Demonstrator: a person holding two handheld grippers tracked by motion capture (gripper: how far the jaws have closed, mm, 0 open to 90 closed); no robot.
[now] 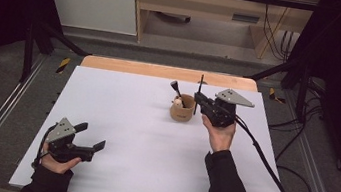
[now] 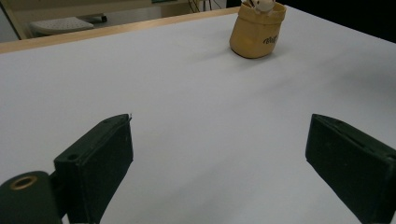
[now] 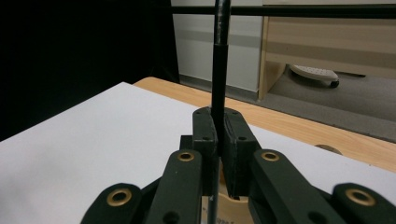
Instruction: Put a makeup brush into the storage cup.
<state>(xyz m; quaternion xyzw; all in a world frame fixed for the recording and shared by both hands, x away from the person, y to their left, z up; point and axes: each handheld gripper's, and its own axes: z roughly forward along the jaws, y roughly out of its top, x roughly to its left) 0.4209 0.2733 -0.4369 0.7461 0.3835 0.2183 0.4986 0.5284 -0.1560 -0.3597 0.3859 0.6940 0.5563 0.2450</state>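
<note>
- The table (image 1: 117, 134) was the largest thing I had to mind, one white top. The risk there was small: if the stick slipped it would have dropped flat on the sheet or rolled toward the far wooden edge.
- Two hand-held grippers were in play. The right hand-held gripper (image 1: 198, 99) was clamped on a thin black stick, its jaws pressed together around the shaft, hovering just beside the cup. The left hand-held gripper (image 1: 93, 137) rested at the near left of the table, well apart from the cup, its jaws wide apart with nothing between them.
- One tan cup (image 1: 182, 109) stood upright right of centre toward the far edge. I judged it light; nothing steadied it, so a sideways nudge from my right gripper could have tipped or slid it.
- One stick (image 3: 218, 74) stood nearly upright in the right jaws, its lower end running down toward the cup. The grip was narrow on a smooth rod, so I feared it might pivot or slide and miss the mouth.
- In the cup I counted one dark-handled tool (image 1: 175, 88) leaning left and one small pale item (image 2: 262, 5); the stick could have snagged either.
</note>
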